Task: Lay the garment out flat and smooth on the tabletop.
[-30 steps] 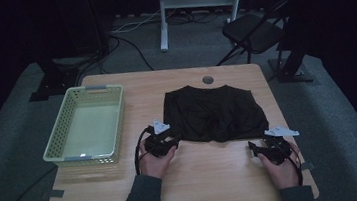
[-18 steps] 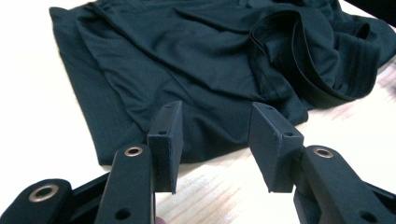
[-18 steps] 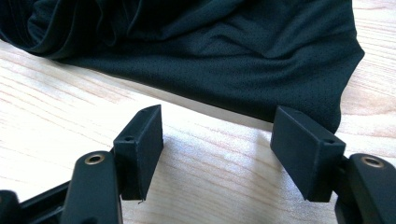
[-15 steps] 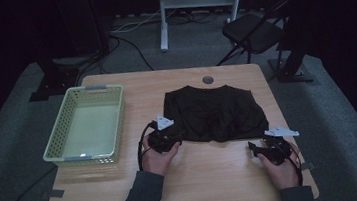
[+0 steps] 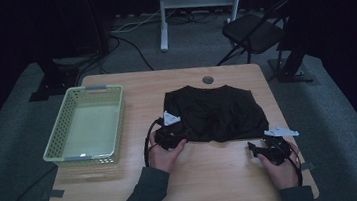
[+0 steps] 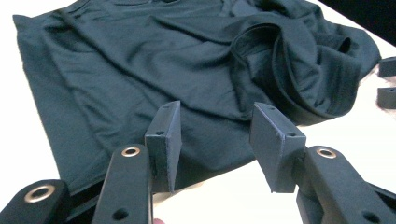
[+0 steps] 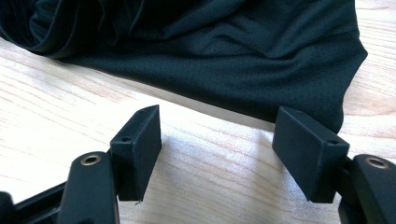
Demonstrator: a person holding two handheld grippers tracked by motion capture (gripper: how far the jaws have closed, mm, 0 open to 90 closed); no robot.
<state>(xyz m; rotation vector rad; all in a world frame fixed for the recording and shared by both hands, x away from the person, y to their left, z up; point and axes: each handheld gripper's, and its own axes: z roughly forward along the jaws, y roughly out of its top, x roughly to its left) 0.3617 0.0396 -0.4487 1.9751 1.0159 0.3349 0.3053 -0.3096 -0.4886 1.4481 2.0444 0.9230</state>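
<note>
A black garment (image 5: 218, 111) lies crumpled and partly folded on the wooden table (image 5: 210, 177), right of centre. My left gripper (image 5: 179, 131) is at its near left corner, and in the left gripper view (image 6: 215, 121) the jaws hover just above the cloth (image 6: 140, 70). They have just been opening a little and press on nothing. My right gripper (image 5: 253, 149) rests low over bare wood a short way off the garment's near right corner (image 7: 327, 93). It stands open (image 7: 217, 126) with only table between the pads.
A pale yellow-green basket (image 5: 90, 89) stands on the left of the table, with nothing in it. A round cable hole (image 5: 208, 80) sits at the far edge. Beyond the table are a folding chair (image 5: 255, 32) and a white stand (image 5: 196, 0).
My left hand has moved slightly up and away from me, onto the garment's near left corner. The right hand and the garment have kept still.
</note>
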